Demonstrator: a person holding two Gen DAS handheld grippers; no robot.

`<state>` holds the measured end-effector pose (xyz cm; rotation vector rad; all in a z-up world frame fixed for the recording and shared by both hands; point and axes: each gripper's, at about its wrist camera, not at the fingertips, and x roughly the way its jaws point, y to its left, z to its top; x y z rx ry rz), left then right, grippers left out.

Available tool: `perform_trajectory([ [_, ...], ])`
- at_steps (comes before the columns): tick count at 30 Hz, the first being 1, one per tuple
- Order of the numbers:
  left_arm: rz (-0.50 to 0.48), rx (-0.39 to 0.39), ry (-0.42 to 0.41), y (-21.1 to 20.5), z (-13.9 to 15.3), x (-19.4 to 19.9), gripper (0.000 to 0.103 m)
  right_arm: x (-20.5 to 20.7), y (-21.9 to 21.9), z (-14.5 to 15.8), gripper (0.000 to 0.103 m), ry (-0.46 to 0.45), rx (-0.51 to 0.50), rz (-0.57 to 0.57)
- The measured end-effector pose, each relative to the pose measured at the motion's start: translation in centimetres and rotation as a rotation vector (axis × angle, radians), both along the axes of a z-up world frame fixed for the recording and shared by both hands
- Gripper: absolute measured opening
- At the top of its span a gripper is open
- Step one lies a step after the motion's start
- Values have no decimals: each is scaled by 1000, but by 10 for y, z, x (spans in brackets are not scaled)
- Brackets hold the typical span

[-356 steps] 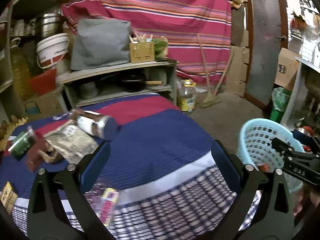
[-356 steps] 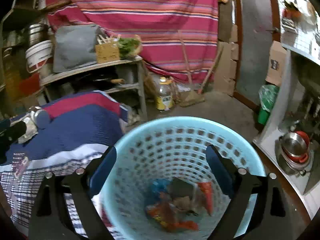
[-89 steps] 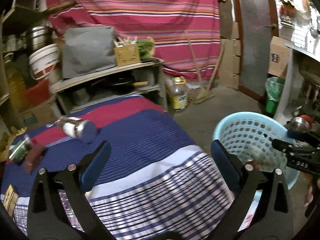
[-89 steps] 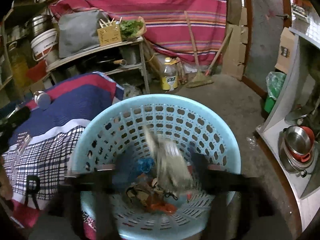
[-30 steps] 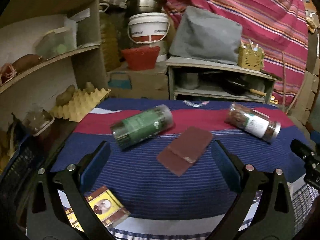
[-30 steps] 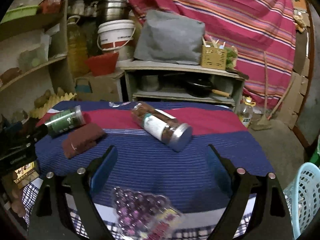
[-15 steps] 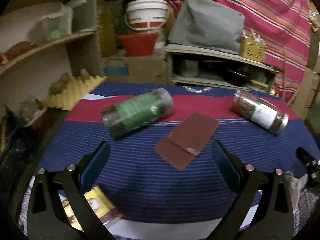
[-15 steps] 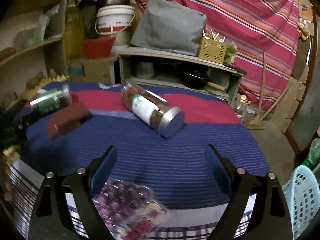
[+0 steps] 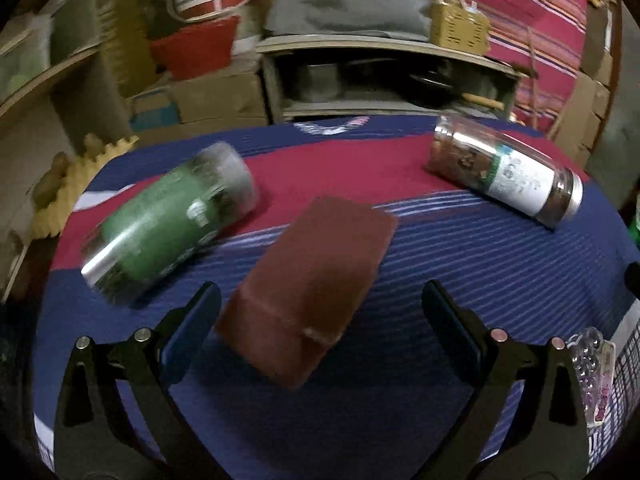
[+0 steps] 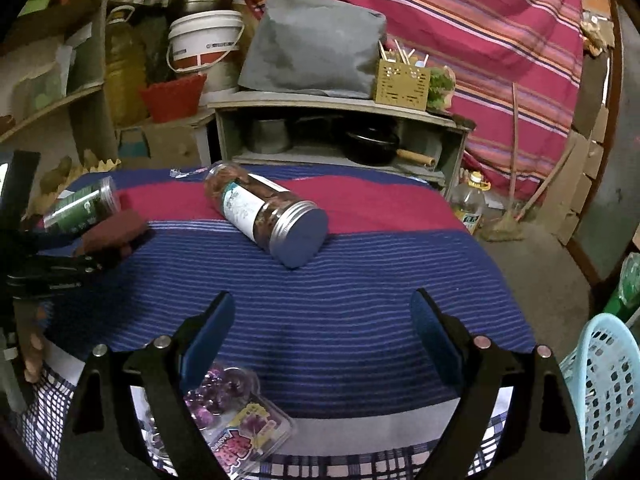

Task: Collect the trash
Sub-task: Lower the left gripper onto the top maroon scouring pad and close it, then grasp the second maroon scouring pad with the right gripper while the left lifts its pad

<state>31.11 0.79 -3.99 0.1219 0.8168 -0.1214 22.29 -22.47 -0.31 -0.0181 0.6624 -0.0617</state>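
A flat maroon packet [image 9: 310, 288] lies on the striped cloth, just ahead of my left gripper [image 9: 320, 320], whose jaws stand open and wide with the packet's near end between them, pads apart from it. My right gripper [image 10: 320, 332] is open over bare blue cloth; a clear blister pack with purple beads [image 10: 228, 420] lies just below its left finger. That pack shows at the right edge of the left wrist view [image 9: 592, 368]. The light blue basket [image 10: 608, 384] stands off the table's right corner.
A green-labelled jar [image 9: 168, 224] lies on its side left of the packet; a brown-filled jar with a metal lid [image 9: 508, 172] lies at the right. Shelves, a white bucket [image 10: 204, 40] and a grey bundle [image 10: 316, 44] stand behind the table. A hand [image 10: 34, 344] holds the left gripper.
My left gripper has moved forward and down toward the maroon packet, which now sits between its fingers. The right gripper has crept slightly forward and lower over the cloth.
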Motion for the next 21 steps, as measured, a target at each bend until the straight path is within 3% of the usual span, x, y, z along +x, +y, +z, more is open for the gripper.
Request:
perform_trajectory([
  [5,-45,18,5,-4,-1,5,80,0,-1,-1,88,0,14,-7],
  [9,-38,36,-5,-3,-3,4,74,-1,0,-2,88,-3,19,-2],
  [12,-17,19,-12,3,0,4,63,-1,4,-3,87,-4,4,7],
  [15,-11,4,-17,7,2,1,63,-1,7,-4,88,-4,-8,12],
  [19,17,59,-46,6,5,-5,62,-1,9,-4,88,-1,-2,21],
  [21,24,47,-60,11,12,-10,62,-1,13,-2,88,-7,-11,26],
])
